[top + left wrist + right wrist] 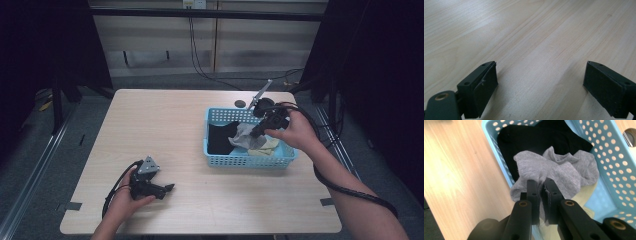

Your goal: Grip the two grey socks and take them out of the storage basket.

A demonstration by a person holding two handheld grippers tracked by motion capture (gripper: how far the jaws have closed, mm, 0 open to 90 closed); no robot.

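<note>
**Grey cloth pinched over the basket, right of frame**

Right gripper [540,188] clamped on a fold of the grey cloth [564,170], jaws pressed nearly together with fabric between. Cloth bunched inside the blue basket [215,150] at centre right of the high view, spreading up and away from the jaws, over a black garment [536,137] and a pale yellow piece [584,195]. Left gripper [540,80] low at lower left, jaws spread wide over bare bench [524,32], well apart from the basket. Hard to tell how much cloth is caught, or what lies beneath.
</note>
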